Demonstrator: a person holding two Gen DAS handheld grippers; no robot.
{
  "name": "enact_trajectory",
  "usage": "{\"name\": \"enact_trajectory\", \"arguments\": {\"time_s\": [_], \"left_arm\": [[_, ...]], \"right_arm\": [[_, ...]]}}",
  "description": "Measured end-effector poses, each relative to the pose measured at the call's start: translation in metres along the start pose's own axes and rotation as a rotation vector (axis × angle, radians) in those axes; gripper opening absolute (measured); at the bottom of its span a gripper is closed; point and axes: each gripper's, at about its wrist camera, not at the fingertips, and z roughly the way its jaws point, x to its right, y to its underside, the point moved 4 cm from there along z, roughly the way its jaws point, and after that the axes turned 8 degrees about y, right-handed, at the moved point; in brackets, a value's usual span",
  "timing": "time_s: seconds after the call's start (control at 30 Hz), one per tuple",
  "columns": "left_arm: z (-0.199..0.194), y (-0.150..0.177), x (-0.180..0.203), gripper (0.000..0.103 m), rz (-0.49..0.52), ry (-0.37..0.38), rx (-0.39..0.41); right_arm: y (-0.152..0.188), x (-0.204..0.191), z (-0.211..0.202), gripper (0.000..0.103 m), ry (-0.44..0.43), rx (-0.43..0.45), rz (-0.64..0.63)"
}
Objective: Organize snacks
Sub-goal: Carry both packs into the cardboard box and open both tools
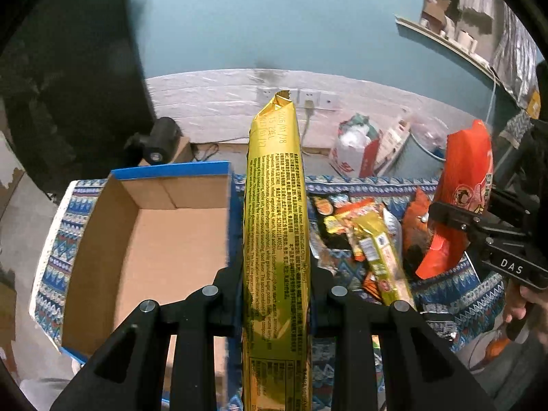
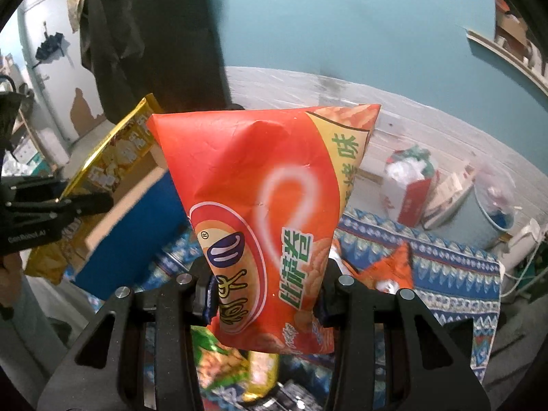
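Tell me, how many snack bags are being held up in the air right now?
2. A gold bag is clamped in the left gripper beside the cardboard box; an orange bag is clamped in the right gripper. More packets lie on the table, some possibly hidden.

A glossy gold foil snack packet [image 1: 276, 239], its metallic film printed with small dark text, sits between matt black plastic gripper arms with bright metal pins [image 1: 210, 290]. Beside it stands a box [image 1: 154, 236] of plain brown corrugated cardboard, raw and matt inside, with a smooth blue outer skin. A woven cloth [image 1: 58, 257] with a blue patterned print covers the table. The orange snack bag [image 2: 263, 212] is shiny plastic film, creased and puffed, with bright printed lettering. Behind, the wall [image 1: 239, 17] looks matt teal paint above rough white boarding.
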Motion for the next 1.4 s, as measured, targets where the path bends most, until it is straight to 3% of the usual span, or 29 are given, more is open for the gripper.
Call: {"name": "enact_trajectory", "arguments": {"time_s": [0.6,1.03,1.4], "left_arm": [[-0.017,0.01,-0.094,0.028,-0.127,-0.108,0.032],[-0.007,0.021,-0.143,0.028,-0.228,-0.144,-0.006],[0.018,0.039,-0.176,0.028,-0.309,-0.151,-0.086]], "right_arm": [[-0.057,-0.085,0.042,0.041,-0.138,-0.002,-0.062],[-0.083,-0.157,0.073,0.041,-0.226,-0.033,-0.112],[-0.083,-0.201,0.101,0.041,-0.272,-0.098,-0.145]]}}
